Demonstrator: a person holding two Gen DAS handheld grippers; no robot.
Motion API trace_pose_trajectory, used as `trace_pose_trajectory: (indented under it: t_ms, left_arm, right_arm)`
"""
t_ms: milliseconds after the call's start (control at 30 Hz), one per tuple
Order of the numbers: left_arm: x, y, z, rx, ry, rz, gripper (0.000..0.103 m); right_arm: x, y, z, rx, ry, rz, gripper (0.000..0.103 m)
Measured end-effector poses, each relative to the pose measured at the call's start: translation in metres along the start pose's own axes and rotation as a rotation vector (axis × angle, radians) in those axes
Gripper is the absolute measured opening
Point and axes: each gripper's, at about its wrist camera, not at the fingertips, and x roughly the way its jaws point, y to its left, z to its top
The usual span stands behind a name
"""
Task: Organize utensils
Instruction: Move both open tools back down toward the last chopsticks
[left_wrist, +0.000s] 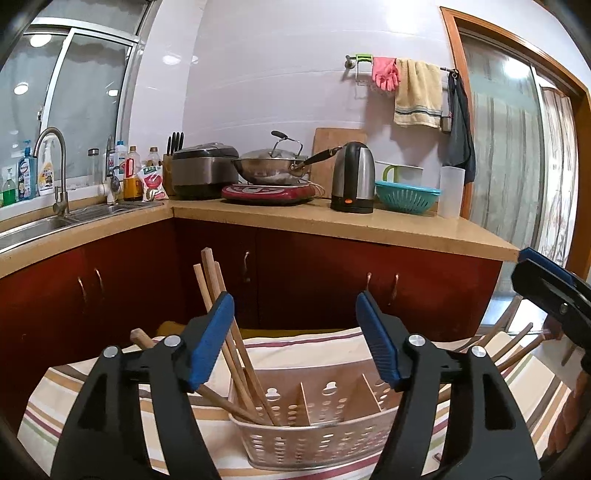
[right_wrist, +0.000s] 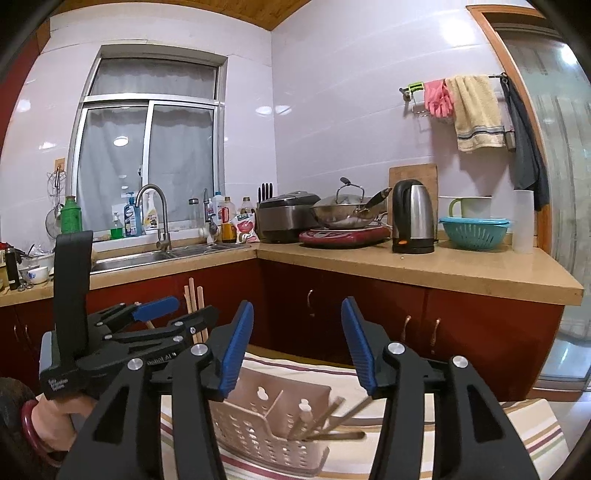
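Two grippers, left gripper (left_wrist: 295, 343) and right gripper (right_wrist: 297, 343), both jaws apart, nothing between them. Perforated utensil caddy (left_wrist: 314, 439) on striped cloth (left_wrist: 295, 350); wooden chopsticks (left_wrist: 221, 314) lean in its left compartment, more chopsticks (right_wrist: 332, 417) in the right one.

Beige perforated caddy (left_wrist: 314, 439), striped cloth (left_wrist: 306, 350)
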Motion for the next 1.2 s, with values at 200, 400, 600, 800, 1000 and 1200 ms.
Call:
trace_pose_trajectory:
  t_ms: [200,400,600,800,1000,1200]
  left_arm:
    - [-0.02,-0.004,0.005,0.001,-0.018,0.015,0.078]
    - [-0.056,-0.008,-0.004,-0.029,-0.025,0.05,0.082]
    - [-0.1,-0.015,-0.043,-0.083,0.007,0.077,0.083]
    - [-0.136,-0.032,-0.089,-0.104,0.06,0.1,0.083]
    - [-0.158,-0.05,-0.132,-0.127,0.129,0.1,0.083]
    - [-0.166,-0.066,-0.169,-0.135,0.197,0.092,0.083]
  right_arm:
    - [-0.018,-0.006,-0.003,0.005,-0.001,-0.019,0.052]
    - [-0.043,-0.012,-0.014,0.019,0.018,-0.033,0.053]
    - [-0.078,-0.021,-0.047,0.029,0.073,-0.06,0.053]
    - [-0.111,-0.03,-0.092,0.056,0.164,-0.074,0.053]
    - [-0.137,-0.036,-0.129,0.047,0.226,-0.083,0.053]
    - [-0.161,-0.039,-0.158,0.023,0.267,-0.082,0.053]
